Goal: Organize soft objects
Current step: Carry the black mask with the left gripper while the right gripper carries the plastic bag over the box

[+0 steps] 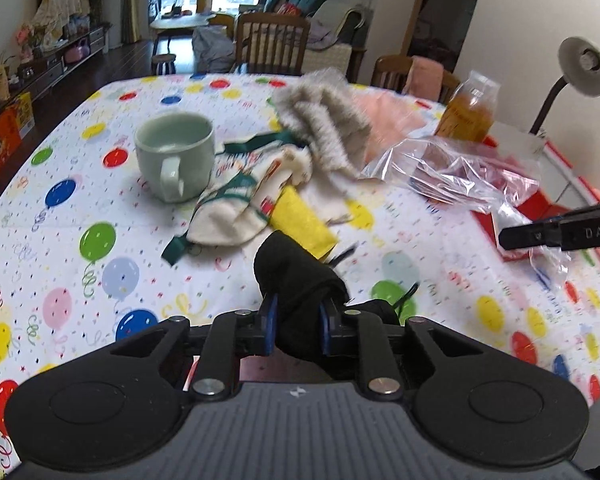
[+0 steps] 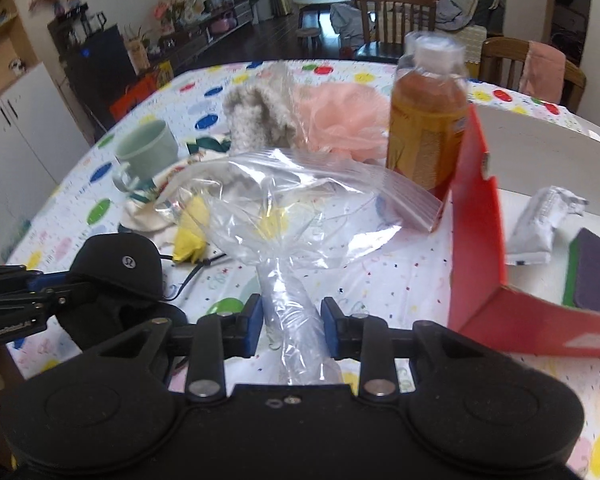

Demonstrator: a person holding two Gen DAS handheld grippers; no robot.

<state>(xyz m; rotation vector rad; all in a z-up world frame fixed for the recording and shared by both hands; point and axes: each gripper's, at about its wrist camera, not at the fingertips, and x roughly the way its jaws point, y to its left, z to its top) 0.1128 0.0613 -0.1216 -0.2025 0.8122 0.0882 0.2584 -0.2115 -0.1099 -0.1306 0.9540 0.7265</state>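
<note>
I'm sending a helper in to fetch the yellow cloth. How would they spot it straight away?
On the balloon-print tablecloth, find the pale green mug. Right of it lies a cream cloth with green trim; the yellow cloth pokes out from under its right edge. It is the only plain bright yellow fabric there.

Readable on the right hand-held gripper (image 1: 503, 238), entering from the right edge of the left wrist view: white letters "DAS", cut off at the frame edge. Printed small in white along the left hand-held gripper (image 2: 72, 278), at the near left of the right wrist view: something like "GenRobot.AI", partly blurred. Stitched on the black cap (image 2: 120, 266) it clamps: a small round white logo mark; label on the orange bottle (image 2: 425, 132) too blurred to read.
</note>
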